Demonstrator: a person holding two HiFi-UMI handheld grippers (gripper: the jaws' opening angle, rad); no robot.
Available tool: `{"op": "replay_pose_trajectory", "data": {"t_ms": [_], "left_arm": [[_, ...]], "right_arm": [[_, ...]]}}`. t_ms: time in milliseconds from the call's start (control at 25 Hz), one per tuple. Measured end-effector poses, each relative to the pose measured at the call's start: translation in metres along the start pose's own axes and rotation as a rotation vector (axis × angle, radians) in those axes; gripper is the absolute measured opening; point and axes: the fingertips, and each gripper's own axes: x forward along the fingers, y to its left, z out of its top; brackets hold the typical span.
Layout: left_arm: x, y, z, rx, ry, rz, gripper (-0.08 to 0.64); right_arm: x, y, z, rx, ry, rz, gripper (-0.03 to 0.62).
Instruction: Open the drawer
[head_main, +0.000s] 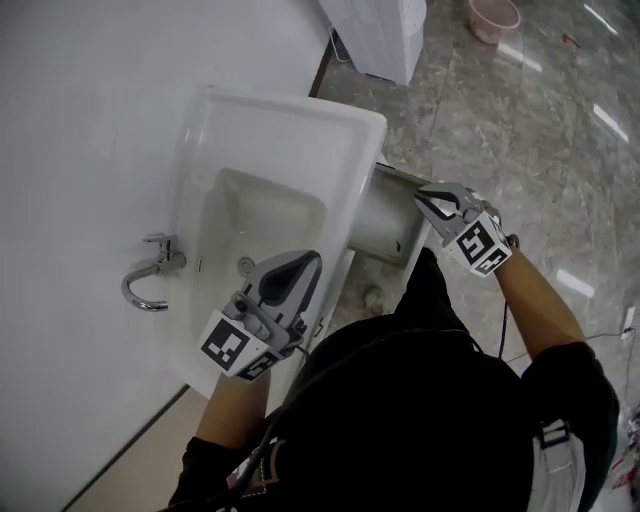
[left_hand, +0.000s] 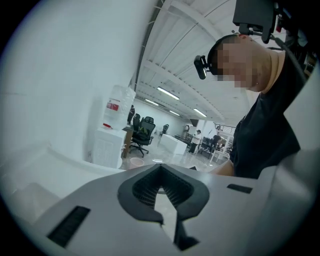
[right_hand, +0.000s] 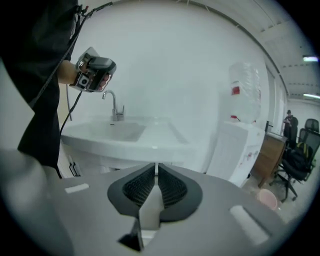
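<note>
The drawer (head_main: 385, 215) juts out from under the sink (head_main: 300, 130), just ahead of and below the tips of the right gripper (head_main: 428, 200), whose jaws are all but together with nothing between them. The left gripper (head_main: 305, 268) hangs over the basin, off to the drawer's side, its jaws meeting at the tips, empty

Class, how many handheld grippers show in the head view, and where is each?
2. The left gripper is over the near end of the white sink, above its rim. The right gripper is past the sink's front edge, over the marble floor. None appears hidden.
</note>
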Motion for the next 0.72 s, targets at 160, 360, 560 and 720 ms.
{"op": "replay_pose_trajectory", "data": {"t_ms": [160, 360, 560, 720], "left_arm": [[-0.058, 0.012, 0.027, -0.013, -0.083, 0.093, -0.006], [-0.140, 0.028, 0.044, -0.025, -0.217, 0.294, -0.006], [-0.227, 0.029, 0.046, -0.049, -0.305, 0.468, -0.006], [-0.291, 0.014, 0.036, -0.065, -0.371, 0.598, -0.006]], "right_arm": [[0.017, 0.027, 0.092, -0.052, -0.070, 0.059, 0.006], [0.054, 0.070, 0.191, -0.152, -0.128, 0.233, 0.002], [0.085, 0.134, 0.254, -0.206, -0.156, 0.377, 0.002], [0.101, 0.190, 0.286, -0.229, -0.165, 0.471, 0.000]]}}
